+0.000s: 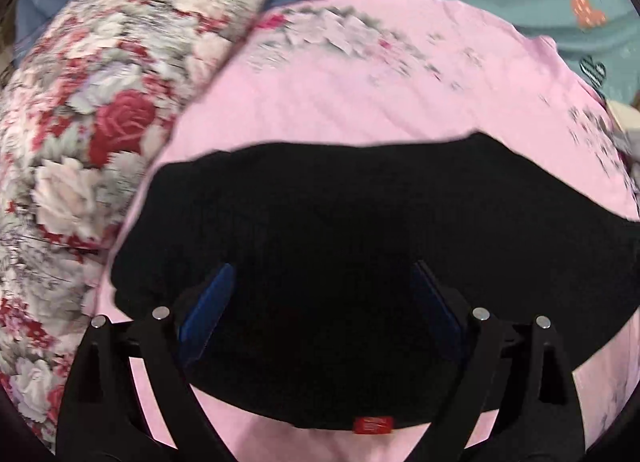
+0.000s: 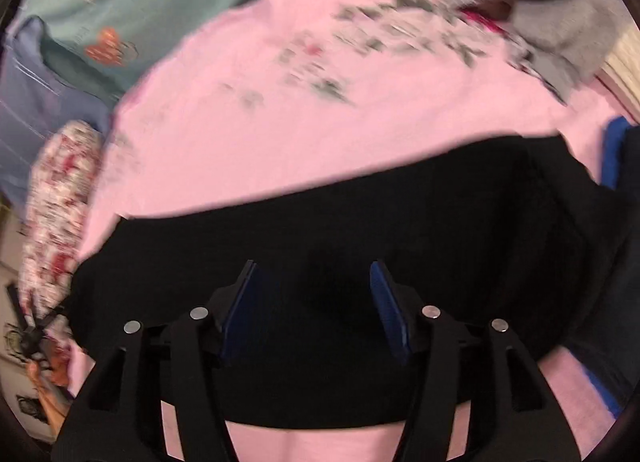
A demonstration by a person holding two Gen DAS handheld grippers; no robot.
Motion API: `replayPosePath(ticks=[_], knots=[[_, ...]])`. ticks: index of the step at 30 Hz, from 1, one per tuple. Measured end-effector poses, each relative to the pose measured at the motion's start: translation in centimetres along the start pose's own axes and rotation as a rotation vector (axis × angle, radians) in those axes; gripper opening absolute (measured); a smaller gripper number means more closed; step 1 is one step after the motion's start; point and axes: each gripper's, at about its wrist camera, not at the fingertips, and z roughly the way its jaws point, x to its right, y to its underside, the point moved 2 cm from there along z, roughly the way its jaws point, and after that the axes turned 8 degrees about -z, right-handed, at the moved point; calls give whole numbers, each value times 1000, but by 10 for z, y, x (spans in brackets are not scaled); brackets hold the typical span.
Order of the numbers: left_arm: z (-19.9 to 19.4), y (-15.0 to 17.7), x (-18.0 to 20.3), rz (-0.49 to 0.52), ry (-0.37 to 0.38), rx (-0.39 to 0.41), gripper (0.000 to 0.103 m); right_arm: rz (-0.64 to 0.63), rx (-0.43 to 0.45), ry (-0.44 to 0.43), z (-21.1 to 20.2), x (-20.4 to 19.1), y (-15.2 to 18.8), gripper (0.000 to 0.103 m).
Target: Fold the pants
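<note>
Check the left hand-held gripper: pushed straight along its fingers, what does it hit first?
Most likely the black pants: the left hand-held gripper is open with the fabric lying right between and ahead of its fingers. Past that is the pink sheet. Depth is unclear through the fisheye.

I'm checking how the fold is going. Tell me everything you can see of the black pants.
The black pants look like soft, matte knit fabric, lying flat in a compact, roughly rectangular bundle on the pink sheet. A small red tag sits at the near edge. Both the left gripper and right gripper hang open above them; contact cannot be told.
</note>
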Motion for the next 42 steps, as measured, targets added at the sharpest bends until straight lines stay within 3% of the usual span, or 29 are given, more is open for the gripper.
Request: replayPosePath(ticks=[2, 4, 5, 6, 7, 8, 9, 11, 12, 13, 16, 19, 20, 30, 37, 40, 41, 42], knots=[[9, 6, 8, 27, -37, -22, 90, 66, 55, 54, -9, 32, -2, 53], [14, 8, 9, 17, -53, -41, 90, 125, 108, 231, -25, 49, -2, 34], [14, 9, 9, 7, -48, -48, 90, 132, 125, 240, -30, 46, -1, 30], [12, 9, 9, 0, -41, -49, 90, 120, 156, 195, -37, 34, 3, 34], [9, 10, 8, 0, -37, -45, 90, 73, 180, 88, -44, 17, 9, 38], [6, 12, 8, 5, -39, -41, 90, 33, 180, 1, -46, 4, 15, 52], [3, 15, 8, 11, -38, -37, 90, -14, 157, -75, -44, -12, 25, 60], [4, 20, 7, 26, -39, -55, 90, -30, 63, -54, -32, -12, 32, 60], [6, 23, 6, 34, -48, -69, 90, -1, 9, 23, -22, 0, 40, 60], [10, 26, 4, 42, -70, -76, 90, 23, 39, 24, -23, 12, 43, 54], [19, 27, -2, 45, -143, -62, 96, 126, 105, 98, -40, 31, 47, 51], [18, 25, -3, 23, -132, -71, 96, 166, 199, 37, -68, 27, 55, 55], [17, 24, -2, 20, -126, -73, 95, 177, 217, 15, -74, 25, 60, 61], [-16, 34, 16, 42, 3, -54, 95, 253, 130, -1, -63, 59, 72, 62], [-2, 41, 19, 28, 15, -102, 95, 268, 208, 40, -54, 66, 52, 64], [11, 42, 21, 38, -4, -100, 95, 289, 231, 37, -44, 69, 43, 55], [12, 41, 21, 38, -8, -98, 95, 311, 233, 38, -43, 72, 41, 43], [14, 41, 21, 34, -12, -99, 95, 333, 230, 38, -41, 75, 40, 19]])
